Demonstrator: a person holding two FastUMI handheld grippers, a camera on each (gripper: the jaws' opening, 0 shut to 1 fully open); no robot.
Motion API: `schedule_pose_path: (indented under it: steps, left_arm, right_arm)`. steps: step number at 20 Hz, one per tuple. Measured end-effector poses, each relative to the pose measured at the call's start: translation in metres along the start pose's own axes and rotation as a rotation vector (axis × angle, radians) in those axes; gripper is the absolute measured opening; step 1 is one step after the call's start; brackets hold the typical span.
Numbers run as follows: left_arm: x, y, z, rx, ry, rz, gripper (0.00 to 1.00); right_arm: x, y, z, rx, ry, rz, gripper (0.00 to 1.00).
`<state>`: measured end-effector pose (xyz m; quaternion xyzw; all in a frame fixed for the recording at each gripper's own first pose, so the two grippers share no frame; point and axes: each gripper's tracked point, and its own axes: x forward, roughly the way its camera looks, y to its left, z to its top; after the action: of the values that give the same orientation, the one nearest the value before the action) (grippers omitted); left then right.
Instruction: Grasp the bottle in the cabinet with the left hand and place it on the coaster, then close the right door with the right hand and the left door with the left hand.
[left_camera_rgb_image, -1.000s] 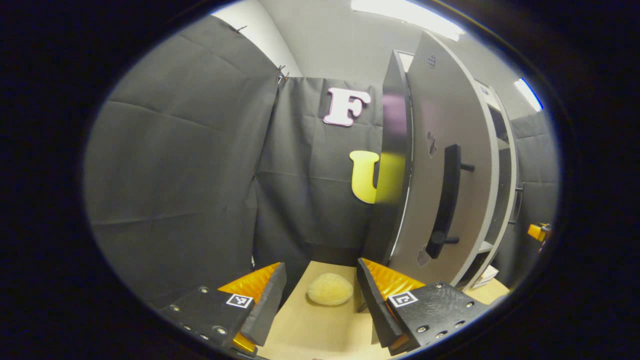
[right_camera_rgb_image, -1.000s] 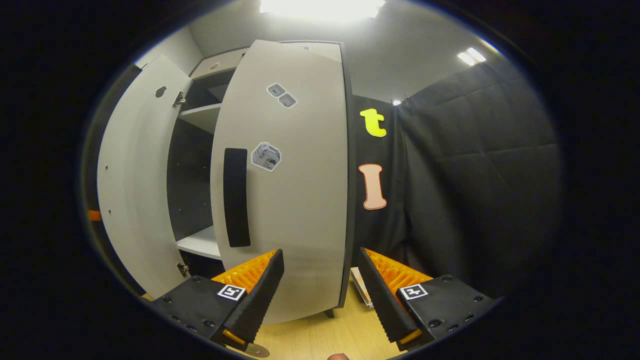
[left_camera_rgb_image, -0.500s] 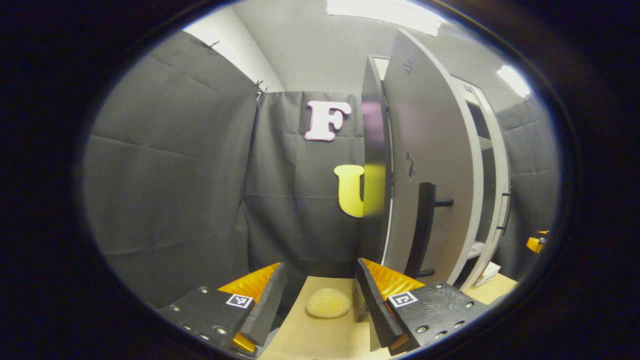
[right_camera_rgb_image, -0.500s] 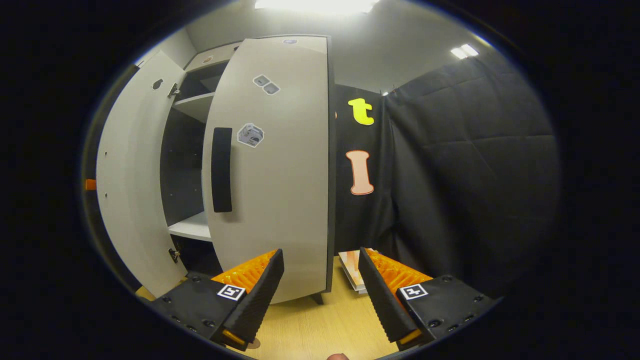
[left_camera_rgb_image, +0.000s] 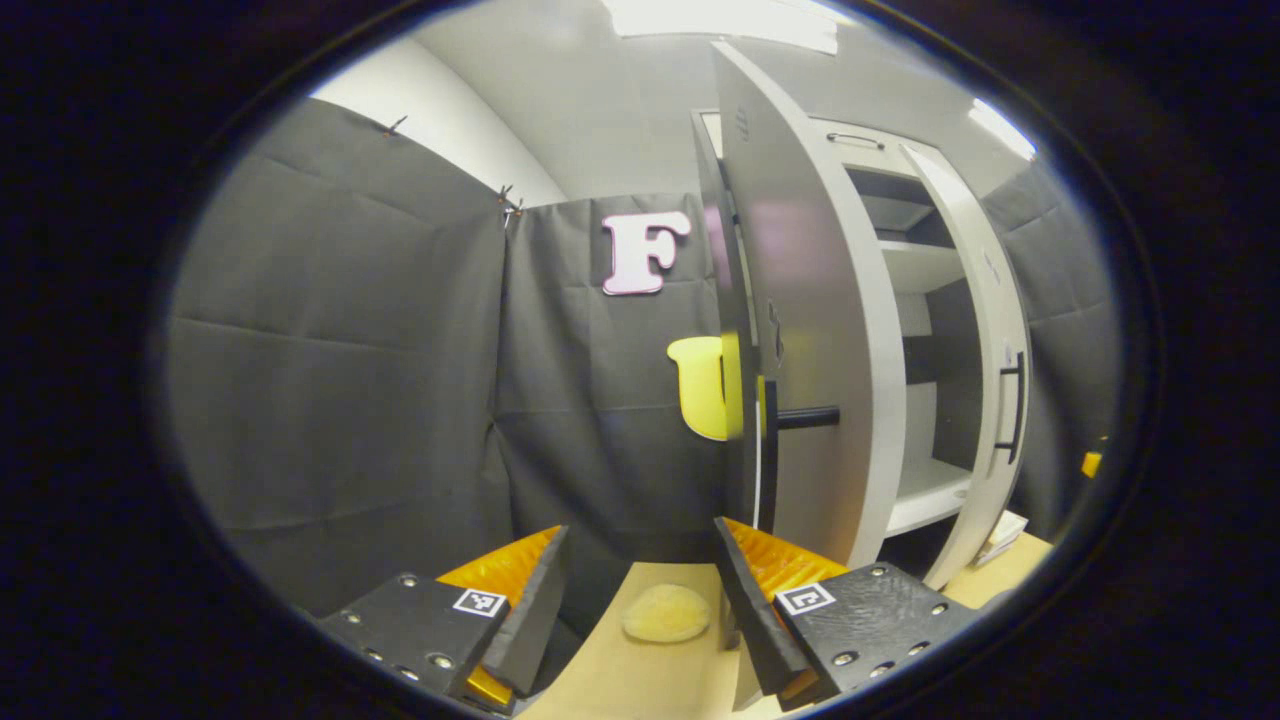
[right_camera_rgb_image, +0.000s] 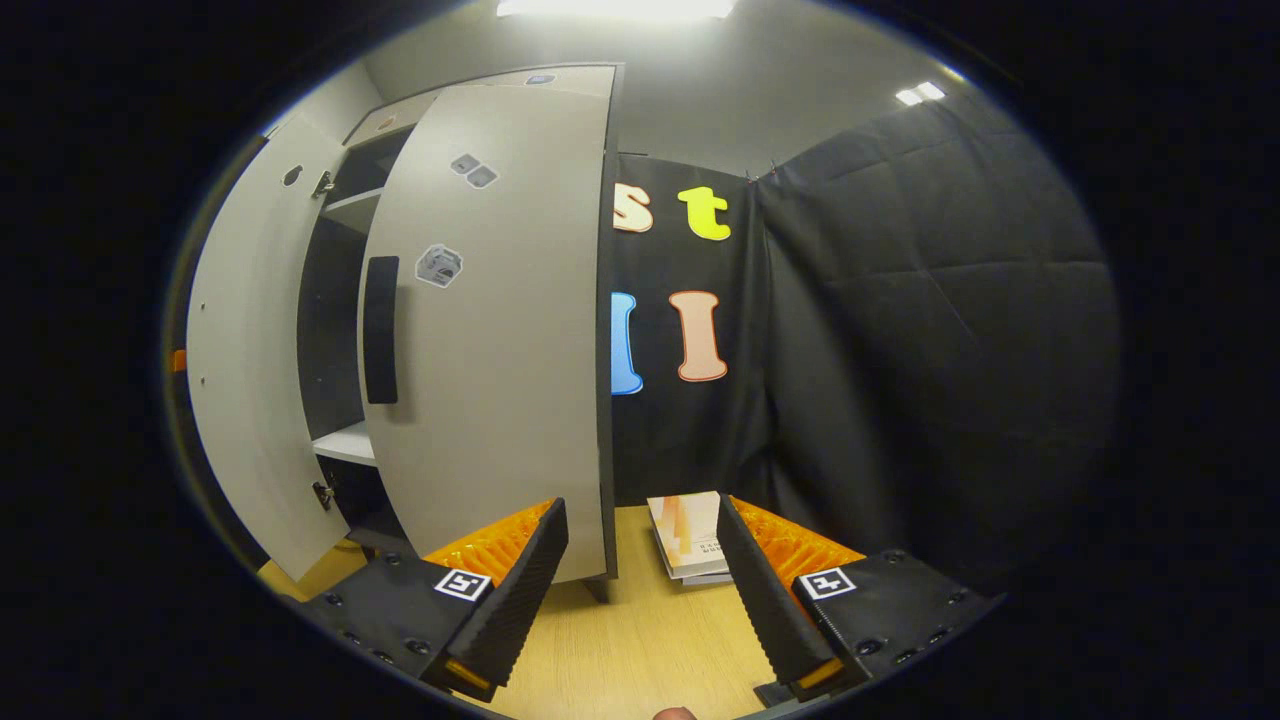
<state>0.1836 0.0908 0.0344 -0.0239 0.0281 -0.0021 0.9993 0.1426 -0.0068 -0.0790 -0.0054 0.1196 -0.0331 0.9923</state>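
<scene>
Clearly both tongs, left (left_camera_rgb_image: 640, 600) and right (right_camera_rgb_image: 640, 590), stand apart and empty; both cabinet doors, left door (left_camera_rgb_image: 810, 330) and right door (right_camera_rgb_image: 500, 320), hang open. No bottle is visible; the coaster (left_camera_rgb_image: 666, 613) lies bare on the counter (right_camera_rgb_image: 640, 650). Risk: left tongs clipping the door edge when reaching in

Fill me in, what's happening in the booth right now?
A person holds two grippers in front of a cabinet whose two doors both stand open. The left gripper is open and empty, over the table near a round yellowish pad, beside the left door. The right gripper is open too, facing the right door; some booklets lie on the table. I can't see a bottle on the visible shelves.
</scene>
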Motion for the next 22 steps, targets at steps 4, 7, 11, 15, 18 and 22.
schedule_pose_path:
  steps: [4, 7, 11, 15, 18, 22]
  left_arm:
    - [-0.002, 0.001, 0.001, 0.003, 0.004, 0.036, 0.83]
    - [-0.008, -0.008, 0.000, -0.007, -0.001, 0.044, 0.83]
    - [-0.017, -0.028, 0.003, -0.005, -0.011, 0.035, 0.83]
    - [-0.020, -0.051, 0.005, -0.007, -0.016, 0.021, 0.83]
    - [-0.023, -0.068, 0.001, -0.011, -0.011, 0.002, 0.83]
    - [-0.021, -0.097, -0.008, -0.014, 0.010, -0.011, 0.83]
  right_arm:
    - [0.008, -0.015, 0.003, 0.036, -0.003, 0.013, 0.92]
    - [0.012, -0.020, 0.003, 0.027, 0.000, 0.024, 0.96]
    - [0.017, -0.021, 0.003, 0.028, 0.001, 0.052, 0.96]
    - [0.022, -0.028, 0.001, 0.019, 0.005, 0.065, 0.92]
    - [0.023, -0.034, -0.001, 0.014, 0.011, 0.074, 0.96]
    - [0.024, -0.048, -0.002, 0.000, 0.011, 0.069, 0.96]
